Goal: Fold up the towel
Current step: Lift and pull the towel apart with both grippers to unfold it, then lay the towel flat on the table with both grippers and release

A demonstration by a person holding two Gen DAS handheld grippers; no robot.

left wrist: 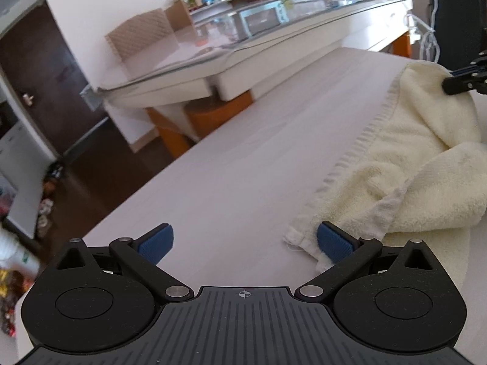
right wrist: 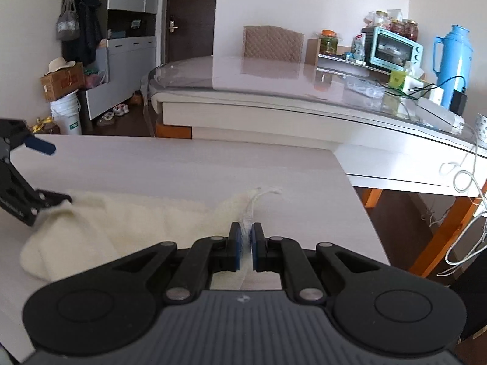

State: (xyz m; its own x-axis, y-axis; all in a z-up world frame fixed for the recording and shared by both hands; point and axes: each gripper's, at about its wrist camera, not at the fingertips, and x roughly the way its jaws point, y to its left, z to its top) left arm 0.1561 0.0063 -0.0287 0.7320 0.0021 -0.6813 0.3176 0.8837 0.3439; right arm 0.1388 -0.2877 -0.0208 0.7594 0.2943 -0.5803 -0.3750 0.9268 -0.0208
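A glass-topped table [right wrist: 274,82] stood beyond the pale work table [right wrist: 182,164], carrying a teal toaster oven [right wrist: 394,50] and a blue thermos [right wrist: 453,64]. A quilted chair back [right wrist: 272,44] rose behind it. By the far cabinet sat a white bucket [right wrist: 67,115] under a cardboard box [right wrist: 62,83].

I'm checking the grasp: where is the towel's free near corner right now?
In the left wrist view, that corner lies on the white table, just inside the open left tongs' right pad, not gripped.

Both wrist views low over the table [left wrist: 231,164], facing forward, sharing the towel [right wrist: 91,225]
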